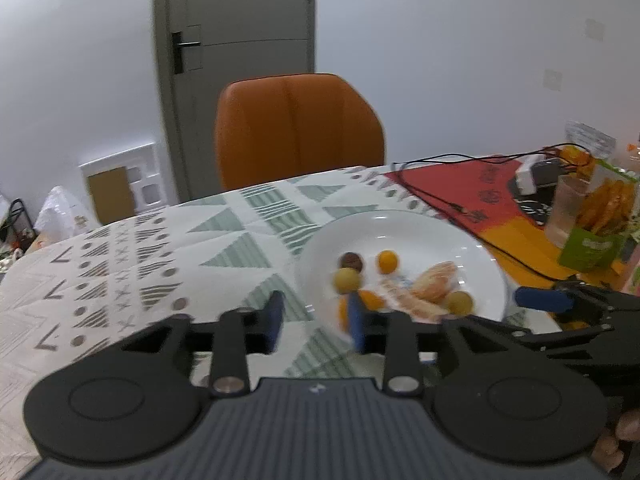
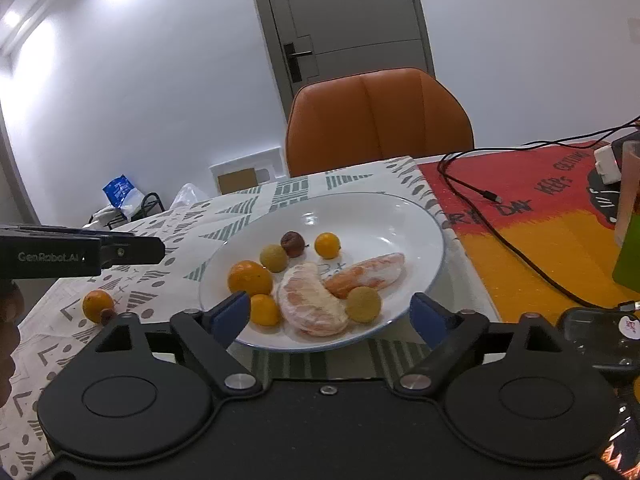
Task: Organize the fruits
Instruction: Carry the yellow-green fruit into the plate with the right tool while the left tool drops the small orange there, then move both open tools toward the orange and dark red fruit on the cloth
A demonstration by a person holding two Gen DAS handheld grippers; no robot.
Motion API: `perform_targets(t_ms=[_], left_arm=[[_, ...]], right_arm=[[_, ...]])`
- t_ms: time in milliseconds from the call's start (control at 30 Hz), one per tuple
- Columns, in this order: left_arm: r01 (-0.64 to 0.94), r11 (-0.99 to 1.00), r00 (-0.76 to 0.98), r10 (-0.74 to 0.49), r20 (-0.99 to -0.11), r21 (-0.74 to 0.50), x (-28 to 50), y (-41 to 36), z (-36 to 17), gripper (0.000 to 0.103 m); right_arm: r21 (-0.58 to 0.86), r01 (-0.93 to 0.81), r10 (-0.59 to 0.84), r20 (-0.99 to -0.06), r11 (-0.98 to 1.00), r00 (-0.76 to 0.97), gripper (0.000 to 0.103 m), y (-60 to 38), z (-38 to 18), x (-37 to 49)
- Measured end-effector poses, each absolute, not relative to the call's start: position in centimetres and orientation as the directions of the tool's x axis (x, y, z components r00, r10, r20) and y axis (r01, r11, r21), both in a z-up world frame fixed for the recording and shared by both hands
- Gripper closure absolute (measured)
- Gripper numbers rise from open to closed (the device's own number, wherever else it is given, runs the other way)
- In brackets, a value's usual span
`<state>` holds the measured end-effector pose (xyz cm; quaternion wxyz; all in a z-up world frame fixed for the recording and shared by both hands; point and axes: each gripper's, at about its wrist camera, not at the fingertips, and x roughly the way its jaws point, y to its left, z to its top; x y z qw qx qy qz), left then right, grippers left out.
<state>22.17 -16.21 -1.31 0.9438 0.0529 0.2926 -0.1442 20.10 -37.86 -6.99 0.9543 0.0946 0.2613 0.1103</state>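
A: What's biggest?
B: The patterned tablecloth [image 2: 168,224], then a glossy round white plate [image 2: 400,220] on it holding peeled, veiny pomelo wedges [image 2: 312,300] and smooth oranges [image 2: 250,278].
A: And the grippers?
B: Right gripper [image 2: 330,316] spread wide at the plate's near rim; left gripper [image 1: 316,320] parted, empty. One small orange [image 2: 97,305] lies on the cloth, left of the plate.

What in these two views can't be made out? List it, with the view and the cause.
- Left wrist view: the fruits on the white plate are smeared by motion blur; the orange sits half behind a blue fingertip.
- Right wrist view: the small brown fruit beside the loose orange on the tablecloth is too small to identify.
- Right wrist view: the glass and green package are cut off by the right edge.
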Motion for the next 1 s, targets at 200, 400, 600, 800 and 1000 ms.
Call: perform_targets(t_ms=[200,400,600,800,1000], left_arm=[[0.231,0.972,0.827,-0.171,-0.535,0.046,21.5,-13.9,-0.9,0.022],[0.169,0.984,0.847,-0.115,-0.52,0.057,21.2,-11.7,-0.7,0.015],[0.134,0.99,0.853,-0.096,-0.513,0.037,20.7,-9.8,-0.9,0.011],[0.1,0.995,0.859,-0.073,-0.507,0.025,20.1,-8.1,-1.0,0.009],[0.062,0.998,0.866,-0.052,-0.498,0.005,19.6,-5.9,-0.9,0.009]], right_arm=[[0.231,-0.182,0.274,-0.47,0.956,0.839,0.002,-36.7,-6.4,19.9],[0.226,-0.193,0.28,-0.469,0.955,0.838,0.0,-35.6,-5.9,19.9],[0.226,-0.201,0.288,-0.474,0.953,0.832,0.0,-34.6,-5.7,19.8],[0.219,-0.22,0.301,-0.476,0.951,0.827,0.0,-33.3,-5.4,19.5],[0.207,-0.244,0.316,-0.482,0.947,0.817,0.0,-31.8,-5.1,19.4]])
